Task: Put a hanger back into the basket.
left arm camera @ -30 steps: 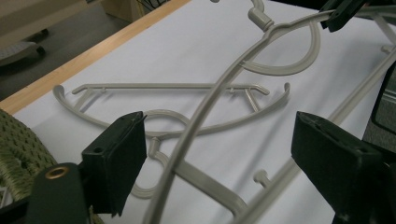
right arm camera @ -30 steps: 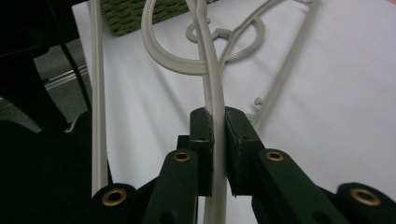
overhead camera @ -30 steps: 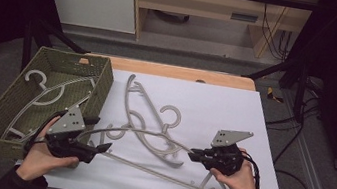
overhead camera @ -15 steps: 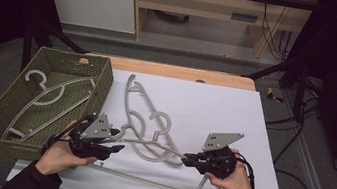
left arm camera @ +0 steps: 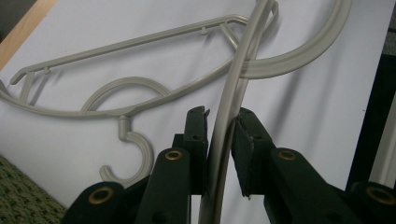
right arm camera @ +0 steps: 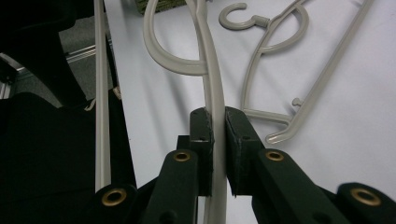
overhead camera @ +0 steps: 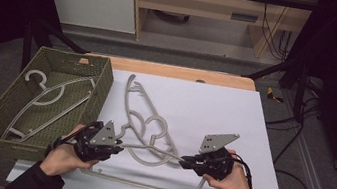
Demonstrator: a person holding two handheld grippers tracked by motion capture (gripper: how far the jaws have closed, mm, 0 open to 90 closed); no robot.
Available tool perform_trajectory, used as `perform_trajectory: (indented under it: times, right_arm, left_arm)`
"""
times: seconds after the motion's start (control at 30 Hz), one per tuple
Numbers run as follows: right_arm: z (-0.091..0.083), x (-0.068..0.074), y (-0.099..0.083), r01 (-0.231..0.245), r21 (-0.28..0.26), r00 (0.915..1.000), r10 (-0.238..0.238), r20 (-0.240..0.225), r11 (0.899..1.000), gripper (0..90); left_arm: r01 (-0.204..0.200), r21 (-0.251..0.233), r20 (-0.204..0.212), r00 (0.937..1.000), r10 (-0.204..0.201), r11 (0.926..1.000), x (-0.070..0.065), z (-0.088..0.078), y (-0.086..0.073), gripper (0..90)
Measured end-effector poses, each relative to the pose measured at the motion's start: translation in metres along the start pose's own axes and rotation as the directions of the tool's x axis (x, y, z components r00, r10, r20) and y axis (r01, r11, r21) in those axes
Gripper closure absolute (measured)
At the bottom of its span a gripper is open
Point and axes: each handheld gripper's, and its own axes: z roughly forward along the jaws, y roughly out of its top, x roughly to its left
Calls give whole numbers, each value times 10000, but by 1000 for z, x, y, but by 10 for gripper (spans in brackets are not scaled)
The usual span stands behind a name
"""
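Operator: Grip status on the hanger (overhead camera: 158, 152), please, and why do I hold it at two points?

Manual: Your right gripper (overhead camera: 185, 163) is clamped on one arm of the hanger; in the right gripper view the pads (right arm camera: 203, 140) press the grey bar (right arm camera: 214, 93) from both sides. Your left gripper (overhead camera: 118, 146) has just been closing on the opposite arm. In the left gripper view the bar (left arm camera: 224, 140) runs between the jaws and touches the left pad (left arm camera: 198, 140), with a thin gap at the other pad (treat this grip as not yet firm). Two grips, one at each end, keep a long, light piece level and stop it swinging.

Operator: Where does it sit now?

Manual: It spans the white table (overhead camera: 234, 114) between your hands, near the front edge. Its hook lies across a second hanger (overhead camera: 137, 105) on the sheet, so lift it straight up to avoid snagging. The green basket (overhead camera: 102, 82) stands just beside your left hand and already contains one hanger (overhead camera: 47, 94), so it is the probable destination.
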Motion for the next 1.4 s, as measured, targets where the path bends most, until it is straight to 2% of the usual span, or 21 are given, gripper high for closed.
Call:
perform_trajectory:
  times: [0.17, 0.3, 0.5, 0.57, 0.83, 0.93, 1.0, 1.13, 1.2, 1.27, 1.4]
  right_arm:
    - [1, -1, -1, 160, 75, 9998, -159, -81, 9998, 823]
    - [0, -2, -3, 178, 14, 9998, -178, -65, 9998, 815]
    - [0, -5, -5, 87, 43, 10000, -87, 3, 10000, 791]
    - [-1, -6, -6, -56, -5, 10000, 56, 47, 10000, 784]
    - [-5, -9, -7, -252, -374, 9985, 270, 479, 9990, 731]
    - [-8, -10, -9, -381, -792, 9958, 444, 796, 9961, 681]
    - [-12, -12, -10, -424, -1220, 9940, 542, 949, 9916, 648]
    - [-21, -13, -13, -540, -1933, 9809, 883, 1731, 9797, 515]
    - [-26, -14, -16, -635, -2450, 9726, 1150, 2021, 9674, 449]
    - [-31, -14, -19, -734, -2918, 9603, 1465, 2374, 9537, 396]
    - [-45, -14, -26, -949, -3634, 9425, 2012, 2668, 9268, 335]
  left_arm:
    - [-333, 191, -43, 9994, 334, 9993, -6, 0, 0, 782]
    - [-462, 185, 184, 9988, 459, 9988, -9, -1, 0, 797]
    - [-312, 199, 626, 9976, 299, 9993, -13, -1, 0, 816]
    - [-261, 124, 646, 9976, 253, 9996, -13, -2, 0, 818]
    - [118, -163, 530, 9985, -109, 9998, -16, -5, 2, 822]
    - [280, -218, 374, 9989, -272, 9994, -16, -7, 2, 822]
    - [436, -297, 257, 9988, -428, 9986, -14, -8, 1, 823]
    - [786, -349, 63, 9969, -785, 9963, -11, -9, 0, 823]
    - [861, -312, -91, 9962, -864, 9958, -10, -10, -1, 823]
    - [978, -307, -278, 9947, -986, 9947, -9, -12, -2, 823]
    - [1218, -501, -552, 9907, -1245, 9913, -6, -17, -4, 824]
